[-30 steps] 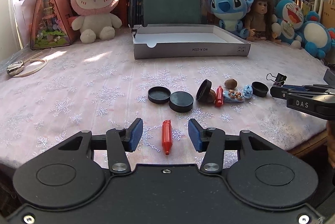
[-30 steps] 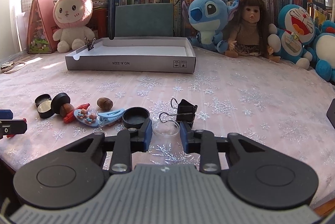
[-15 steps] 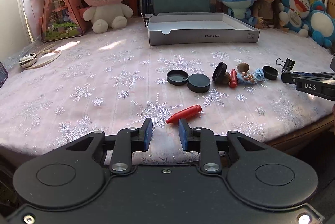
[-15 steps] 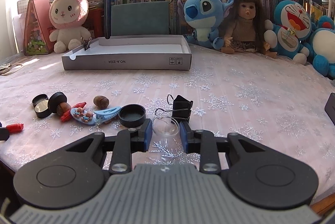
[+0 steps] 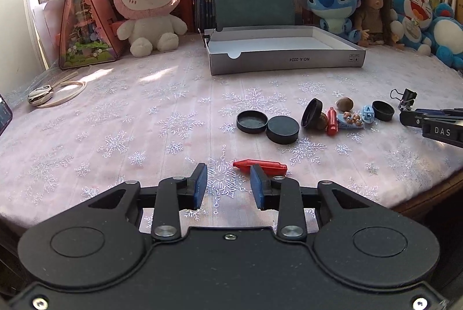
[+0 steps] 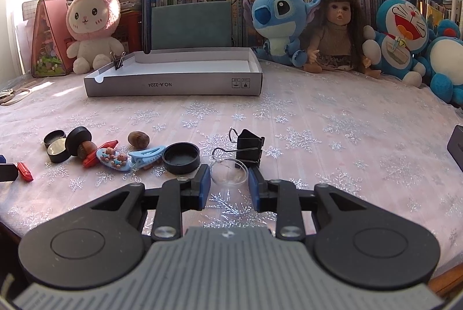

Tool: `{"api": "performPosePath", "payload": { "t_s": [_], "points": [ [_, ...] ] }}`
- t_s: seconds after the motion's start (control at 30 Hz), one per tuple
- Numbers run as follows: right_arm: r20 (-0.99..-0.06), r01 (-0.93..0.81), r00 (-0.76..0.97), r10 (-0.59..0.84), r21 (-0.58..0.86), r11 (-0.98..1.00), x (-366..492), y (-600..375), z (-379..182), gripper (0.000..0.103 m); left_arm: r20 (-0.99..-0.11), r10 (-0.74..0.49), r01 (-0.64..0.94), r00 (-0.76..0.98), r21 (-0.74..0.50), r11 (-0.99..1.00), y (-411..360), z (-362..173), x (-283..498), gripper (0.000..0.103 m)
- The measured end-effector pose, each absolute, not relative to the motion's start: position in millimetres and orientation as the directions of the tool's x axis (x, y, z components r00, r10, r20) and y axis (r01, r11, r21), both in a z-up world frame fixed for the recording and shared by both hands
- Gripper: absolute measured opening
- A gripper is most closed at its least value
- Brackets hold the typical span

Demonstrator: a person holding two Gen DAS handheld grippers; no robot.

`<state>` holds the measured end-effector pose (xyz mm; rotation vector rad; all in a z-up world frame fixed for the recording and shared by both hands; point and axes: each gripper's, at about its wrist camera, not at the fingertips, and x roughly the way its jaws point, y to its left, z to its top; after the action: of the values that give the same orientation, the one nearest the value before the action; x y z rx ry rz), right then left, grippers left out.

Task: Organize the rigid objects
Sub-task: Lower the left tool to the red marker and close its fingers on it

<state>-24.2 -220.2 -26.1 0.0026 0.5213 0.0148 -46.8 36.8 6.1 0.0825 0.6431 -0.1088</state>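
1. The tabletop [image 5: 121, 119] wears a pink cloth printed with glittery white snowflakes, soft and faintly striped.
2. The grey cardboard tray [image 6: 173, 84], a shallow rectangle with a white inside, sits at the far side in front of the books; a small black clip grips its left rim.
3. The left gripper [image 5: 228, 185] now has its blue-padded fingers spread apart and holding nothing; half a second ago they were nearly together.
4. The right gripper [image 6: 228, 184] has its fingers spread on either side of a clear round dish [image 6: 229, 172], which sits at their tips as it did before; whether the pads touch its thin glassy rim I cannot tell.
5. A black binder clip [image 6: 249, 148] with wire handles stands just behind the dish.
6. A round black lid [image 6: 181, 157] lies just left of the dish, beside a blue hair clip [image 6: 127, 159].
7. The red crayon-shaped piece [image 5: 260, 166], smooth plastic with a pointed end, now lies level across the right finger's tip, having turned from its earlier slant.
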Motion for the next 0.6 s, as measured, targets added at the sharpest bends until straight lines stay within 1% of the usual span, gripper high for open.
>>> {"api": "performPosePath", "payload": {
  "t_s": [0.03, 0.07, 0.17, 0.27, 0.43, 0.53, 0.6],
  "points": [
    [-0.498, -0.013, 0.867, 0.015, 0.007, 1.000, -24.0, -220.3, -26.1, 0.035, -0.598, -0.083, 0.137, 0.797, 0.046, 0.989, 33.9, 5.8, -49.1, 0.044],
    [-0.498, -0.013, 0.867, 0.015, 0.007, 1.000, -24.2, -220.4, -26.1, 0.035, -0.593, -0.088, 0.146, 0.801, 0.050, 0.988, 31.1, 5.5, -50.9, 0.049],
    [-0.497, -0.013, 0.867, 0.015, 0.007, 1.000, -24.1, -220.4, -26.2, 0.035, -0.582, -0.098, 0.165, 0.807, 0.063, 0.984, 24.1, 3.6, -52.9, 0.057],
    [-0.497, -0.013, 0.868, 0.015, 0.006, 1.000, -24.5, -220.2, -26.1, 0.035, -0.580, -0.097, 0.163, 0.809, 0.063, 0.985, 19.2, 1.5, -50.9, 0.059],
    [-0.496, -0.014, 0.868, 0.014, 0.003, 1.000, -24.5, -220.0, -26.2, 0.035, -0.579, -0.109, 0.136, 0.808, 0.005, 0.991, 22.0, -0.9, -44.7, 0.059],
    [-0.494, -0.014, 0.869, 0.011, -0.003, 1.000, -24.4, -218.6, -26.2, 0.035, -0.577, -0.102, 0.118, 0.811, -0.009, 0.993, 23.9, -4.3, -42.1, 0.054],
    [-0.493, -0.017, 0.870, 0.011, -0.006, 1.000, -23.7, -218.8, -25.8, 0.035, -0.555, -0.066, 0.106, 0.829, 0.040, 0.994, 20.9, -5.6, -43.9, 0.052]
  ]
}}
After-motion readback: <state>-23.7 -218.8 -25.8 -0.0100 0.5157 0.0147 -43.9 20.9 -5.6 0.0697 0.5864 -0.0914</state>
